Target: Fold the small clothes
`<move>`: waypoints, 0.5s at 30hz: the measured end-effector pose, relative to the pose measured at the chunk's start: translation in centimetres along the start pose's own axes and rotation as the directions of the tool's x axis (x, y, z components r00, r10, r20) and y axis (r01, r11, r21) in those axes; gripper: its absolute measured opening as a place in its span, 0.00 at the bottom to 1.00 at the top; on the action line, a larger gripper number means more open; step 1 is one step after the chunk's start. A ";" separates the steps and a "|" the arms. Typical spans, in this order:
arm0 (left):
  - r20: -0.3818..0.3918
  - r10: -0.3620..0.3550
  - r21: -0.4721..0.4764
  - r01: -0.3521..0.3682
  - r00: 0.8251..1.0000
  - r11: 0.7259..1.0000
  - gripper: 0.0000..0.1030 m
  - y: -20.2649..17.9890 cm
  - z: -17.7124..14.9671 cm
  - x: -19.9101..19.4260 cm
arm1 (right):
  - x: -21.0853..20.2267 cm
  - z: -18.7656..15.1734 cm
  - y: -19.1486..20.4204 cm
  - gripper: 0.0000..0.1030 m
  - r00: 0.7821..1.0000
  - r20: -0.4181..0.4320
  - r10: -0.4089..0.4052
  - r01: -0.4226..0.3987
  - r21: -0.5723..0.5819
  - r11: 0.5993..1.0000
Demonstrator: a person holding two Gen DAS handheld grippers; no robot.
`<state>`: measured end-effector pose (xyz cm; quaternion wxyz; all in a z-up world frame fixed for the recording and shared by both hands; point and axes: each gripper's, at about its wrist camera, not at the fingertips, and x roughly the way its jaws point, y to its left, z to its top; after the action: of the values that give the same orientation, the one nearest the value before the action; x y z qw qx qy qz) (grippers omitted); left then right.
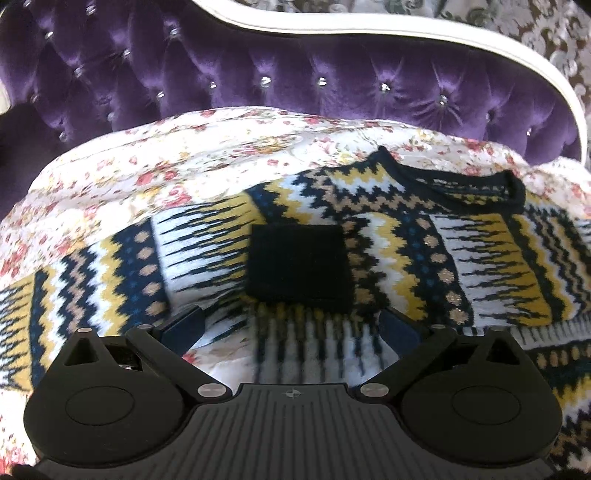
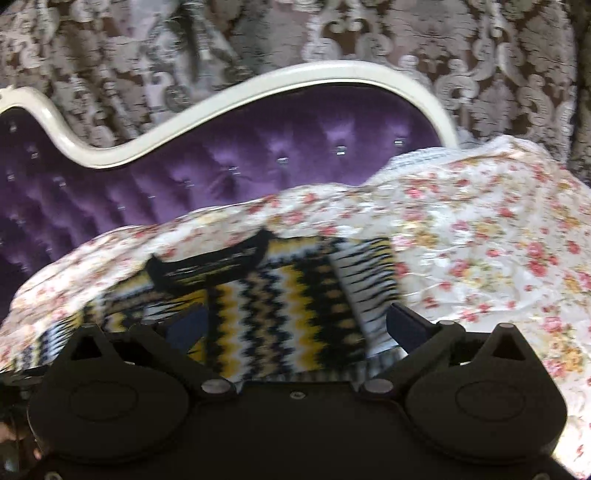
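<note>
A small knitted sweater [image 1: 388,236] with navy, yellow, white and tan zigzag bands lies on a floral bedspread [image 1: 155,170]. Its black neckline [image 1: 476,192] is at the far right, and a sleeve with a black cuff [image 1: 299,269] is folded across its chest. My left gripper [image 1: 291,325] is open just above the sweater, with the black cuff right beyond its fingertips. In the right wrist view the sweater [image 2: 291,306] lies under my right gripper [image 2: 295,328], which is open above the body, with the neckline [image 2: 210,266] to the far left.
A purple tufted headboard [image 1: 295,74] with a white curved frame [image 1: 369,33] stands behind the bed. A patterned grey and brown curtain [image 2: 295,37] hangs behind it. The floral bedspread [image 2: 480,240] stretches to the right of the sweater.
</note>
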<state>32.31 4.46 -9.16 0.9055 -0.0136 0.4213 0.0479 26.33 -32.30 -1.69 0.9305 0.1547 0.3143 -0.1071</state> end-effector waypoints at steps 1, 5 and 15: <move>0.005 -0.001 -0.013 0.001 1.000 1.000 0.99 0.6 0.0 -0.5 | -0.1 -0.1 0.4 1.00 1.000 -0.003 0.010 -0.010 -0.009 1.000; 0.026 -0.005 -0.042 0.006 1.000 0.999 0.99 3.5 -0.2 -2.3 | -0.2 -0.5 1.5 1.00 0.999 -0.017 0.051 -0.052 -0.029 0.998; 0.023 0.047 -0.149 -0.043 0.999 0.988 0.99 14.8 -2.1 -6.4 | -0.4 -0.8 2.1 1.00 0.997 -0.030 0.071 -0.072 -0.033 0.997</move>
<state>25.15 18.55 -5.35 0.9061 -0.0711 0.4049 0.0998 26.18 -30.04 -1.62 0.9316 0.1517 0.3236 -0.0661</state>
